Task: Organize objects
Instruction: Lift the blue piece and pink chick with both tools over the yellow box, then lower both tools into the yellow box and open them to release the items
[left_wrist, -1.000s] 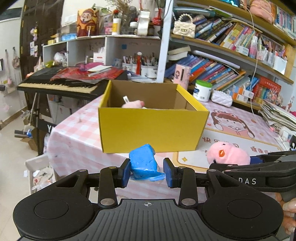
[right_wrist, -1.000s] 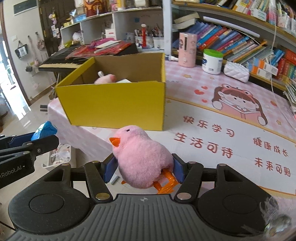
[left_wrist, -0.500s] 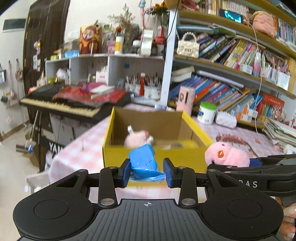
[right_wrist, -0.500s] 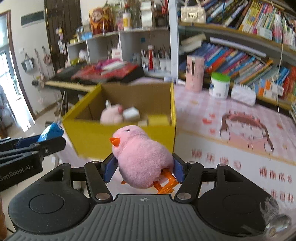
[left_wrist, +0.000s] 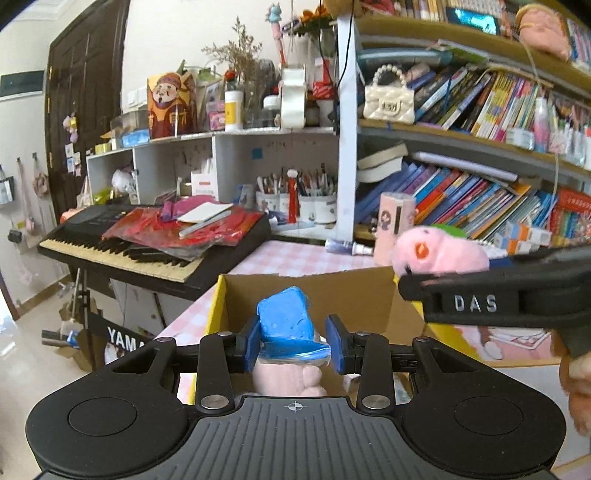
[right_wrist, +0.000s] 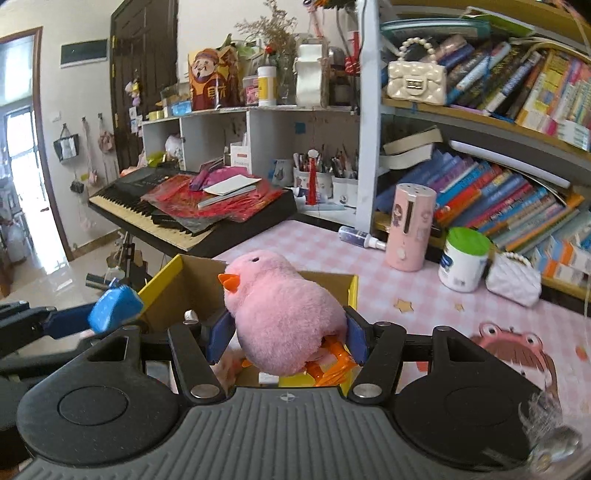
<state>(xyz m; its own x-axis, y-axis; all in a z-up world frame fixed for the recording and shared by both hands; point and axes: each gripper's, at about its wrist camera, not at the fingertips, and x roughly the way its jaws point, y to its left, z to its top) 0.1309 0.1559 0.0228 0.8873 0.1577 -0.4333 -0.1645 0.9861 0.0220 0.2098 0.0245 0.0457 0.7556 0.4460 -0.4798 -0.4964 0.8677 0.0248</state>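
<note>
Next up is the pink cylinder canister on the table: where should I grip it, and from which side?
Grip the pink canister mid-body across its round sides, coming level from the open table side. It stands upright, and bookshelves crowd behind it.

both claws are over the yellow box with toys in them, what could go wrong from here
1. The left claw and right claw sit close together over the yellow box, so they could knock together when releasing.
2. The pink chick hangs near the box's right wall and might land on the rim or outside.
3. The blue toy may land on the pink plush already inside.
</note>
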